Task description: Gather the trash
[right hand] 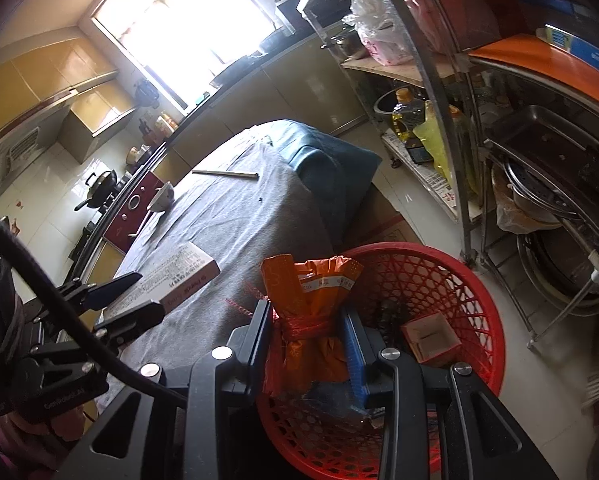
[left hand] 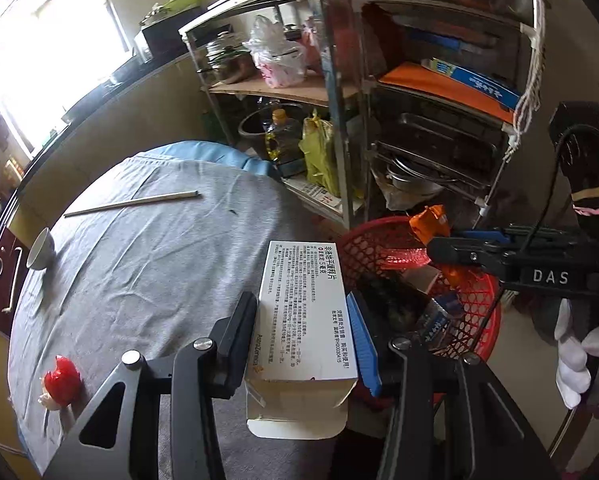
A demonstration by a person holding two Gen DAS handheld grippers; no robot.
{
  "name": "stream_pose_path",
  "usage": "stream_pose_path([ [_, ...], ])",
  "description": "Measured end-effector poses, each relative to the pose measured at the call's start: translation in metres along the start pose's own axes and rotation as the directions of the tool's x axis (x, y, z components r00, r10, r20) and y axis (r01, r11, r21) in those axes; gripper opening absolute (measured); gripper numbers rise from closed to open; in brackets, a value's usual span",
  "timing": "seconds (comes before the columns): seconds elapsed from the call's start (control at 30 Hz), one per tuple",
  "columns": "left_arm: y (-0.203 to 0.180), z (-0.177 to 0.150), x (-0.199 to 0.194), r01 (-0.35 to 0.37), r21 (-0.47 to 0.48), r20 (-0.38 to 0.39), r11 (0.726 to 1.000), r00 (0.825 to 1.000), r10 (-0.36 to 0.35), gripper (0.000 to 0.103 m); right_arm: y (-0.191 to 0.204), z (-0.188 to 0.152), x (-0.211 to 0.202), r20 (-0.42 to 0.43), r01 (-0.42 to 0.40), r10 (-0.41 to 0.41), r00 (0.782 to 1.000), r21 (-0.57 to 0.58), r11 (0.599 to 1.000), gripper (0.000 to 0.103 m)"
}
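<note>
My left gripper is shut on a white medicine box with an open end flap, held over the edge of the grey-clothed table. The same box and left gripper show at the left of the right wrist view. My right gripper is shut on an orange wrapper bundled with red plastic netting, held over the red mesh basket. In the left wrist view the right gripper carries that wrapper above the basket, which holds a small carton and other scraps.
On the table lie a pair of chopsticks, a white bowl and a red wrapper scrap. A metal rack full of pans, bags and an oil bottle stands behind the basket. A person's white-gloved hand grips the right tool.
</note>
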State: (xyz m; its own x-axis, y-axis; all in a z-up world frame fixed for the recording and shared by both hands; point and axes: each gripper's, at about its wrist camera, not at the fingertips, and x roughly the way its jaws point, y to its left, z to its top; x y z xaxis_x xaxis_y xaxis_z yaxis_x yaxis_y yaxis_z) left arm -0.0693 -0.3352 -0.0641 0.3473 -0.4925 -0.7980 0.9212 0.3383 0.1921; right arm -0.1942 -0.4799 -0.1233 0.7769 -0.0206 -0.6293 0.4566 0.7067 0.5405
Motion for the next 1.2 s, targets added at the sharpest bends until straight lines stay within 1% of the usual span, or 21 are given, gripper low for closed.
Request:
stream_pose_path([
  [0.17,-0.008,0.001,0.003,0.027,0.019,-0.005,0.999,1.0,-0.027,0.048,-0.008,-0.001,-0.001,-0.001,0.011,-0.011,1.0,0.019,1.0,0.037],
  [0.3,-0.013,0.0,0.006,0.081,0.021,-0.011,0.997,0.997,-0.081,0.048,-0.017,-0.003,0.0,-0.008,0.021,-0.02,1.0,0.034,0.999,0.037],
  [0.43,-0.016,-0.002,0.009,0.144,0.011,-0.018,0.99,0.99,-0.143,0.048,-0.025,-0.005,0.003,-0.022,0.027,-0.026,0.999,0.052,0.998,0.037],
  [0.63,-0.014,-0.005,0.016,0.199,-0.02,-0.042,0.98,0.979,-0.2,0.048,-0.036,-0.008,0.01,-0.061,0.031,-0.025,0.998,0.098,0.995,0.037],
  [0.67,-0.014,-0.006,0.016,0.207,-0.023,-0.047,0.978,0.977,-0.208,0.05,-0.037,-0.008,0.011,-0.071,0.031,-0.024,0.997,0.106,0.994,0.041],
  [0.7,-0.013,-0.007,0.017,0.21,-0.026,-0.05,0.977,0.976,-0.211,0.051,-0.038,-0.008,0.012,-0.079,0.031,-0.022,0.997,0.115,0.993,0.042],
  [0.77,-0.011,-0.009,0.017,0.205,-0.03,-0.052,0.978,0.977,-0.206,0.051,-0.038,-0.009,0.012,-0.081,0.027,-0.017,0.997,0.124,0.992,0.045],
  [0.9,0.002,-0.018,0.014,0.187,-0.056,-0.053,0.981,0.98,-0.19,0.051,-0.034,-0.007,0.011,-0.072,0.025,-0.017,0.997,0.114,0.993,0.046],
  [1.0,0.016,-0.027,0.01,0.157,-0.082,-0.054,0.984,0.985,-0.162,0.052,-0.029,-0.005,0.011,-0.068,0.022,-0.015,0.998,0.105,0.994,0.047],
  [1.13,0.037,-0.044,0.003,0.092,-0.127,-0.061,0.988,0.993,-0.101,0.053,-0.019,-0.002,0.014,-0.068,0.012,-0.005,0.998,0.092,0.996,0.047],
  [1.2,0.052,-0.056,-0.003,0.042,-0.156,-0.07,0.987,0.996,-0.053,0.054,-0.012,0.0,0.019,-0.073,0.002,0.004,0.997,0.081,0.997,0.047],
])
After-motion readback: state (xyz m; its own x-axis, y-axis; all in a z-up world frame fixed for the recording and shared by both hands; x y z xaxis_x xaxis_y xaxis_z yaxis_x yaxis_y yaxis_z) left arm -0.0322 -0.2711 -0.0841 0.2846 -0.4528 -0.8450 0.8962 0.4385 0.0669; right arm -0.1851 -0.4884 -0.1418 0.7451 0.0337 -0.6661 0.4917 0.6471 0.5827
